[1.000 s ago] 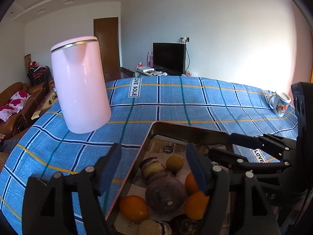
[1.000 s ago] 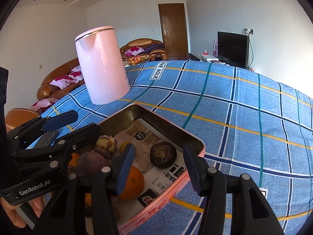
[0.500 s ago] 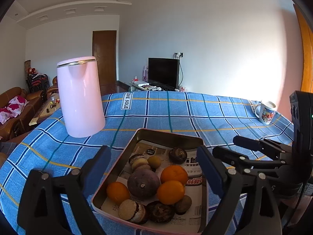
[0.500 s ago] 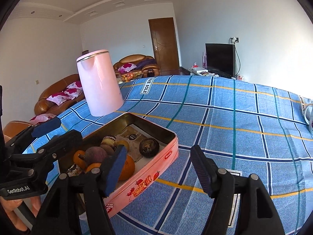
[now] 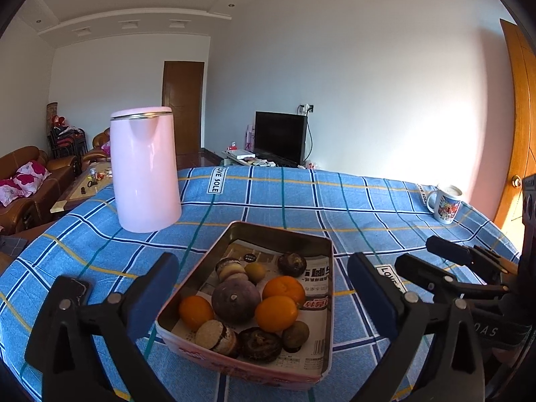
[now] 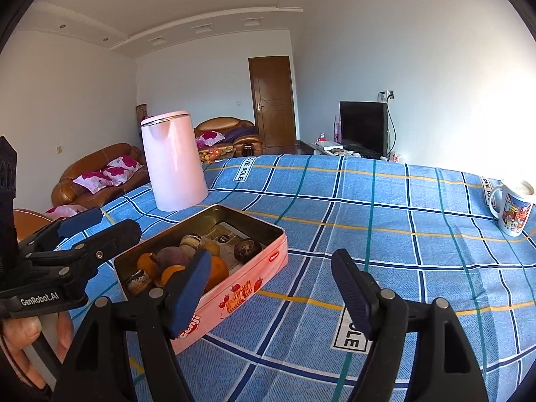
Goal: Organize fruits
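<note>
A pink metal tin lined with newspaper sits on the blue checked tablecloth. It holds several fruits: oranges, a large purple fruit, dark round fruits and small brown ones. My left gripper is open and empty, held back above the tin's near end. My right gripper is open and empty, to the right of the tin. Each gripper also shows in the other's view: the right one and the left one.
A tall pink kettle stands behind the tin to the left. A printed mug stands at the far right of the table. Sofas, a door and a TV lie beyond the table.
Both grippers have pulled back and up from the tin, so the whole tin and more of the table show. Both sets of fingers stand wider apart than before.
</note>
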